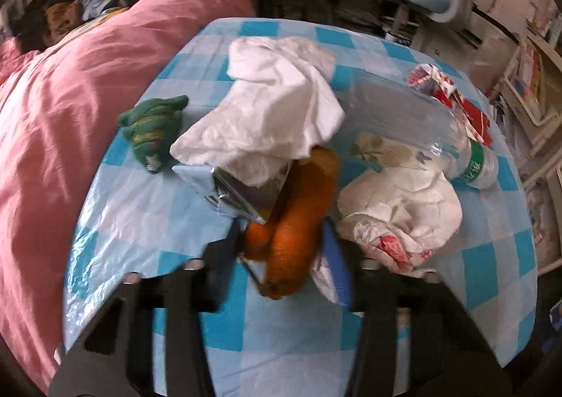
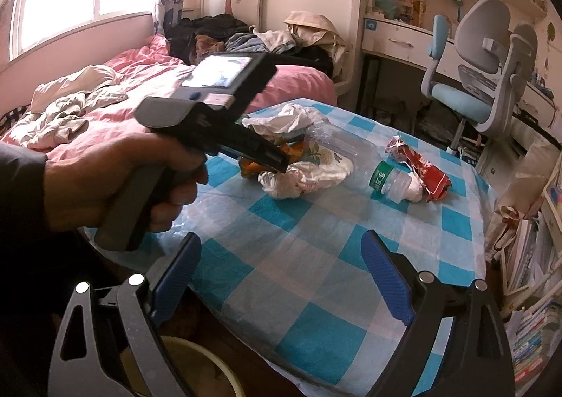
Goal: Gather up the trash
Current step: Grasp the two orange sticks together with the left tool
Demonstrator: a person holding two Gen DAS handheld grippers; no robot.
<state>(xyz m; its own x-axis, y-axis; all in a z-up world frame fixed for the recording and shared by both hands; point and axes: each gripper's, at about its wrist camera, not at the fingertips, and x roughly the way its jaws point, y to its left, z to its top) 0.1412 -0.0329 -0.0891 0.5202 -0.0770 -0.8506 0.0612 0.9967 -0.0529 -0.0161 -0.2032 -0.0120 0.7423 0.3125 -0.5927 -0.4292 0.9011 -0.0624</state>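
On the blue-checked table (image 1: 147, 221) lies a heap of trash. My left gripper (image 1: 284, 242) has its pads against both sides of an orange crumpled piece (image 1: 298, 207) at the near end of the heap and is shut on it. A white crumpled sheet (image 1: 274, 98) covers a small carton (image 1: 228, 193) just beyond. A clear plastic bottle (image 1: 421, 123), a red wrapper (image 1: 456, 98) and a white bag with red print (image 1: 397, 221) lie to the right. My right gripper (image 2: 281, 274) hovers open over the table's near part, with nothing between its fingers.
A green knitted piece (image 1: 151, 130) lies at the table's left edge. A pink-covered bed (image 2: 123, 109) runs along the left. A desk chair (image 2: 484, 88) stands behind the table. A pale round bin rim (image 2: 196, 355) shows below the near table edge. Bookshelves (image 2: 534, 291) are on the right.
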